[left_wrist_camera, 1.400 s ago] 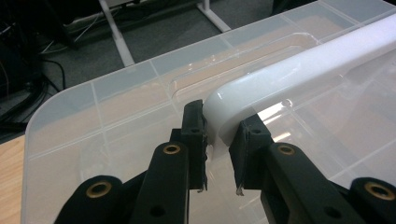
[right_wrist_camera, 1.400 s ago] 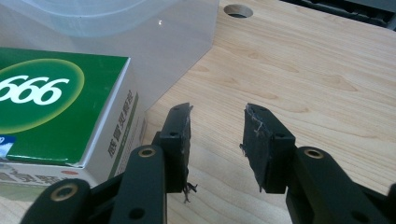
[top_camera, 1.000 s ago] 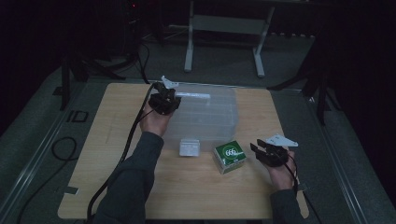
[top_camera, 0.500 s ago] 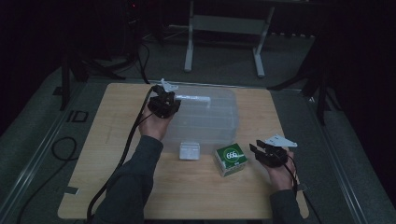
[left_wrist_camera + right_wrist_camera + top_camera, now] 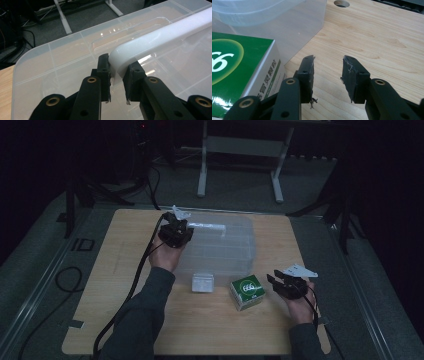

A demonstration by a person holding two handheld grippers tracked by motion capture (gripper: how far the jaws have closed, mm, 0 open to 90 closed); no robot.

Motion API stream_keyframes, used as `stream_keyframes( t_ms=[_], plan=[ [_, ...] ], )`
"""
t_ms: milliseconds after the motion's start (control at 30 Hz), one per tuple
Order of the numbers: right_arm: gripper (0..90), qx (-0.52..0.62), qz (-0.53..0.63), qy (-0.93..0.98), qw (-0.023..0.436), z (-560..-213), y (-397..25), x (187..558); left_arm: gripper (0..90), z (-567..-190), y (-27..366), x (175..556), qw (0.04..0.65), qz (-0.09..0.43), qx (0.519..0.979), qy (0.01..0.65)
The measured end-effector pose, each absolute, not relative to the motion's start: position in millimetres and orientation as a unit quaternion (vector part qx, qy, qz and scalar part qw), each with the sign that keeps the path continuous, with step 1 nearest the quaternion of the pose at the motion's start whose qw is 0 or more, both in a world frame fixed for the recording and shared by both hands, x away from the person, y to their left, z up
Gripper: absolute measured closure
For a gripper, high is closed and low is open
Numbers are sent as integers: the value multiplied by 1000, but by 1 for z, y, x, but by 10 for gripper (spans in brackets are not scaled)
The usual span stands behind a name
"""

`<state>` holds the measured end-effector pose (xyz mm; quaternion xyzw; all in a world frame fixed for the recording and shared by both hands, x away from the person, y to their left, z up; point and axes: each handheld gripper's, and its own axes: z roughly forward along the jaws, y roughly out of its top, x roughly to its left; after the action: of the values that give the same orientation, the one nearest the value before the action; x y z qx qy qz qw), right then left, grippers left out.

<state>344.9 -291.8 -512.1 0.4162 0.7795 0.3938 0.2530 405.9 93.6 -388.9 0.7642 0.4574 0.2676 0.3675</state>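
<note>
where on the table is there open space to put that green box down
Bare wood lies along the table left of the left sleeve, along the near edge below the green box, and right of the clear lidded bin. It is crowded just in front of the bin, where the small white box and green box sit.

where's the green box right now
In the high view the green box sits on the table near its front right, just in front of the clear bin, between the small white box and the right tongs.
</note>
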Motion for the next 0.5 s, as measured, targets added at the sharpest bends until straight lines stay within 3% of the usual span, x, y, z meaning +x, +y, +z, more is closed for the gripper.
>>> stream_keyframes(
  t_ms=[500],
  plan=[
    [605,412,394,782,253,-511,-290,345,768,-388,92,403,363,270,761,466]
  ],
)
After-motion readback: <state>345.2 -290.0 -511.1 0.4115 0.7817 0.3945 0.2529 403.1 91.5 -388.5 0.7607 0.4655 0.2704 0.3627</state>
